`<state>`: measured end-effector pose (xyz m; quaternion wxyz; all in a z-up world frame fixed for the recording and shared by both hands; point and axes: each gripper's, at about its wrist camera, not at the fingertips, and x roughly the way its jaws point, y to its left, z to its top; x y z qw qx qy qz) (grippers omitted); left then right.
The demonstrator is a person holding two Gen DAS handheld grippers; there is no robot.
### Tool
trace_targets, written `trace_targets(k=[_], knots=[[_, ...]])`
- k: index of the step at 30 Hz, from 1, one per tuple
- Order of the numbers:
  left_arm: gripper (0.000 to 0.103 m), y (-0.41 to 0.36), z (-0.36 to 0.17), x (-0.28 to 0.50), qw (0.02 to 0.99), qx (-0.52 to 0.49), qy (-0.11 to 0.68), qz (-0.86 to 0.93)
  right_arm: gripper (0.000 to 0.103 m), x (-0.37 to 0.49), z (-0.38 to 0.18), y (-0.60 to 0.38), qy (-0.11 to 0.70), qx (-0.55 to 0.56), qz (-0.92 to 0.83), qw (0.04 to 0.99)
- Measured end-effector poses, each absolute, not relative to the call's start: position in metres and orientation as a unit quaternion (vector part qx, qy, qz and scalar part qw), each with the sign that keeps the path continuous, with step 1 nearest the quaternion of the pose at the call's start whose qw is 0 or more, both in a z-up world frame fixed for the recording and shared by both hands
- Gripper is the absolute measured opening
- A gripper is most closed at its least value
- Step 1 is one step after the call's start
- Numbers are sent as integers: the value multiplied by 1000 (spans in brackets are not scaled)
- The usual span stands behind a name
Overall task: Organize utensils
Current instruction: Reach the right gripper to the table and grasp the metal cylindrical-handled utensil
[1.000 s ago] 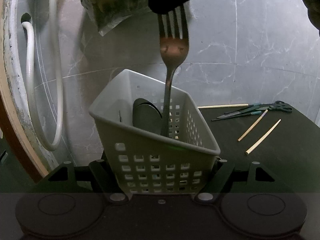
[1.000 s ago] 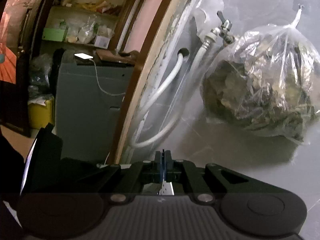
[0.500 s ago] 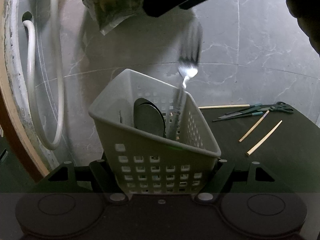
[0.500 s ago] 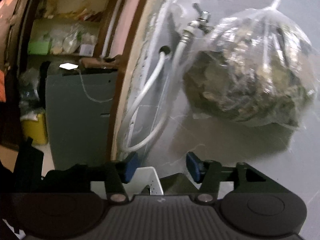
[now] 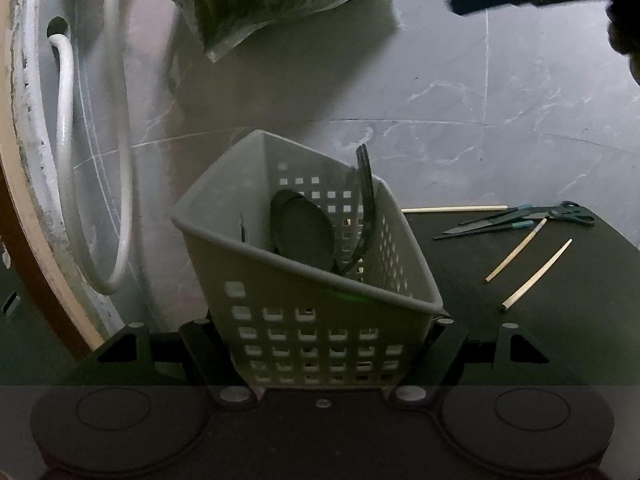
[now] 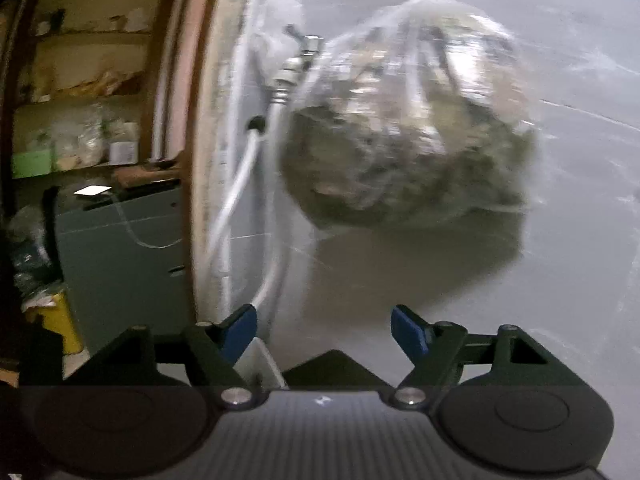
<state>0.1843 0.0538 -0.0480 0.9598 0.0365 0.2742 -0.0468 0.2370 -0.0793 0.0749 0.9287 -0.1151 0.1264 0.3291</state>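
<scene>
Inside the basket (image 5: 312,332), clamped by the left gripper (image 5: 320,360), the released fork (image 5: 366,208) now rests; right gripper (image 6: 324,330) jaws have just opened wide, empty.

Two fisheye wrist views, close, wallward; shared basket (image 5: 320,320), hanging bag (image 6: 404,152).

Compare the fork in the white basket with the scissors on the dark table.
The fork stands nearly upright, leaning on the basket wall; the scissors lie flat on the table. The fork is already put away; the scissors are still loose among knives and sticks. Both look dark and slim.
</scene>
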Motion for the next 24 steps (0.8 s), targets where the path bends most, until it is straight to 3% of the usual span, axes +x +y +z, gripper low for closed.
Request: trace_targets(k=[2, 7, 15, 24], knots=[[77, 53, -48, 184, 960, 35, 274, -43, 92, 241, 73, -90, 130, -103, 307, 937], [77, 55, -48, 183, 960, 34, 277, -31, 102, 264, 48, -114, 186, -79, 226, 953], [77, 67, -44, 179, 957, 33, 287, -20, 102, 318, -24, -116, 350, -65, 189, 915], [77, 72, -45, 179, 958, 25, 285, -27, 102, 396, -68, -69, 447, -91, 200, 867]])
